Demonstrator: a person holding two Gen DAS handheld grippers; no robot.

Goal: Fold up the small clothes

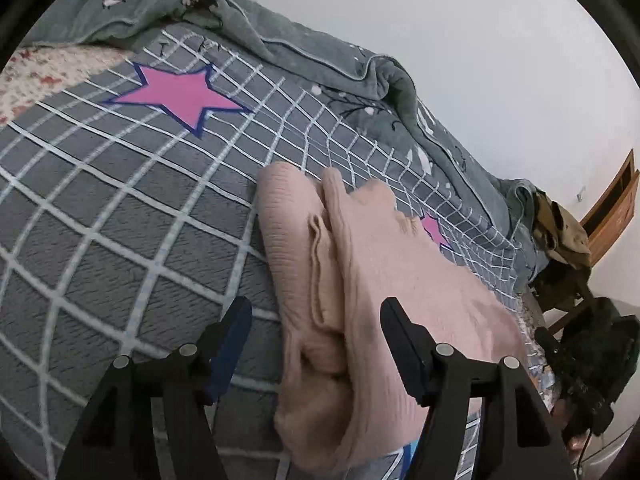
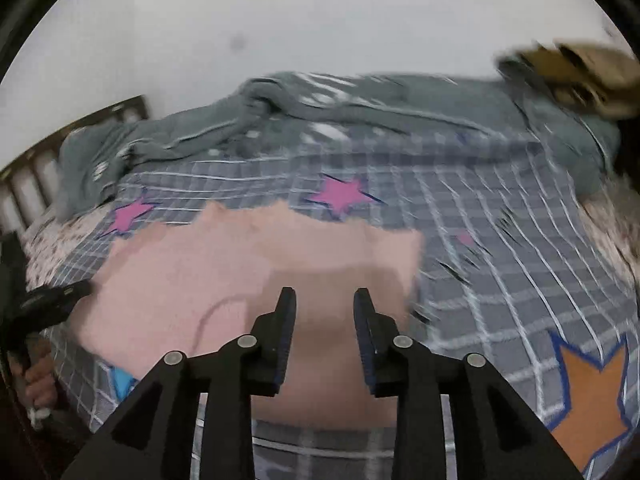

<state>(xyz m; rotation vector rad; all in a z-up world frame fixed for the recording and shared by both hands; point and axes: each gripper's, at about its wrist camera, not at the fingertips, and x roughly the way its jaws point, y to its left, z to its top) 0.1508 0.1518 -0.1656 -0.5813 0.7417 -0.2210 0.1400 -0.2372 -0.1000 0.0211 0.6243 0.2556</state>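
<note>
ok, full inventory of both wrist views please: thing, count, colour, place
pink knit garment: 1, pale pink, partly folded, lying on the bedspread near the bed's front edge
grid-patterned bedspread: 1, grey with white lines, covering the bed
star prints: at least 4, pink with one orange, on the bedspread
rumpled blanket: 1, grey-green, bunched along the wall side
floral sheet: 1, cream with red specks, at the bedspread's edge
wooden headboard: 1, brown, at the bed's end
tan cloth item: 1, khaki, past the far corner of the bed
left hand-held gripper: 1, black, open, over the garment
right hand-held gripper: 1, black, open, above the garment
</note>
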